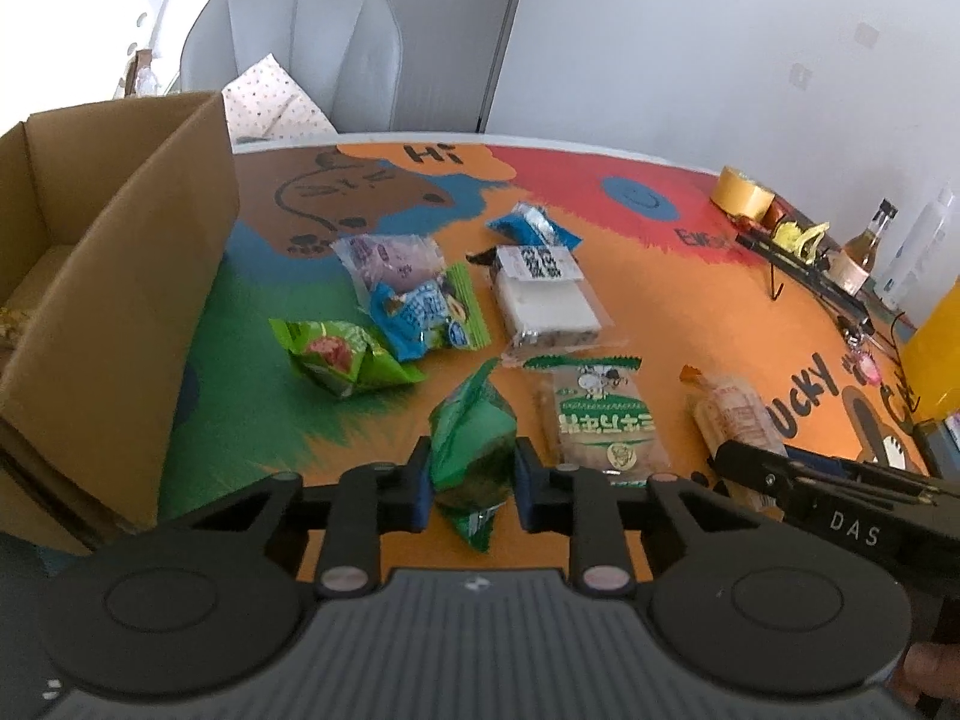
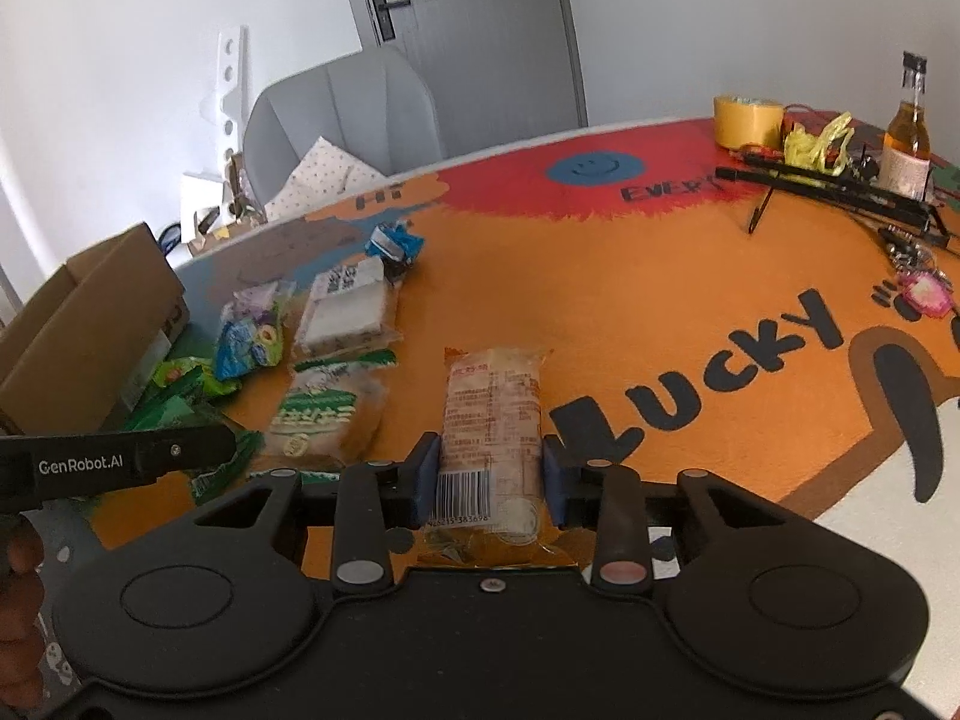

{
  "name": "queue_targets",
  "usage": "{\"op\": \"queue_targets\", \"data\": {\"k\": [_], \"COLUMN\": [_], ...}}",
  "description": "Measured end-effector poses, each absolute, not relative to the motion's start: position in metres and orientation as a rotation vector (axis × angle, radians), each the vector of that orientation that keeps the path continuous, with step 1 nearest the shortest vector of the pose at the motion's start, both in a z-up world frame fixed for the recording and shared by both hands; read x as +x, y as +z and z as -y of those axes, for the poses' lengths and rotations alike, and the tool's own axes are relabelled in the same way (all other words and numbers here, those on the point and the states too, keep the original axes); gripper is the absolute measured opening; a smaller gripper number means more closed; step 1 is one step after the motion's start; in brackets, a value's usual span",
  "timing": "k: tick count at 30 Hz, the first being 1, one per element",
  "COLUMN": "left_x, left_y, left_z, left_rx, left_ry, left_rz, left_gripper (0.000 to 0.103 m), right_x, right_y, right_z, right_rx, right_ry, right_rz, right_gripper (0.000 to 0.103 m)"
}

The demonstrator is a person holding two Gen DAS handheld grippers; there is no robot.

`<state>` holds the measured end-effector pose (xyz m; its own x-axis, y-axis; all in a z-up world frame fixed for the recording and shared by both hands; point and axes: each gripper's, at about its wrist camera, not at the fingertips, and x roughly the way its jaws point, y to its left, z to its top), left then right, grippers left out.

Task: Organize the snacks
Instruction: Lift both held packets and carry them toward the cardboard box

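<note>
My left gripper (image 1: pixel 473 483) is shut on a crumpled green snack packet (image 1: pixel 474 438), its blue pads pressed against both sides, low over the colourful table mat (image 1: pixel 660 300). My right gripper (image 2: pixel 491 477) is shut on a long clear-and-orange bread packet (image 2: pixel 495 414) that lies lengthwise on the mat. An open cardboard box (image 1: pixel 120 276) stands at the left. Loose snacks lie between the two: a green packet with a red picture (image 1: pixel 336 354), a blue packet (image 1: pixel 414 312), a purple one (image 1: pixel 384 258), a white block pack (image 1: pixel 546 294) and a green-topped biscuit pack (image 1: pixel 600 414).
At the far right of the mat stand a yellow tape roll (image 2: pixel 747 120), a glass bottle (image 2: pixel 909 138), a black folded stand (image 2: pixel 828 180) and a pink keychain (image 2: pixel 927 294). A grey chair (image 1: pixel 294 54) sits behind the table, and a yellow object (image 1: pixel 936 354) at its right edge.
</note>
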<state>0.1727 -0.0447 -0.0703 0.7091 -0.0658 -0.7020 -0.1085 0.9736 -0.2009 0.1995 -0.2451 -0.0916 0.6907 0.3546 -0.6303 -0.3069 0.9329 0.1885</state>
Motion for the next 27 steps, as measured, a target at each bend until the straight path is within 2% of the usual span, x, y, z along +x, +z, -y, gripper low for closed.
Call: {"op": "queue_targets", "data": {"k": [27], "left_x": [0.112], "left_y": [0.002], "left_z": [0.012], "left_rx": [-0.233], "left_ry": [0.049], "left_rz": [-0.615], "left_gripper": [0.024], "right_x": [0.150], "right_y": [-0.019], "right_z": [0.206], "right_rx": [0.055], "right_ry": [0.439], "right_rz": [-0.565], "right_gripper": [0.034]}}
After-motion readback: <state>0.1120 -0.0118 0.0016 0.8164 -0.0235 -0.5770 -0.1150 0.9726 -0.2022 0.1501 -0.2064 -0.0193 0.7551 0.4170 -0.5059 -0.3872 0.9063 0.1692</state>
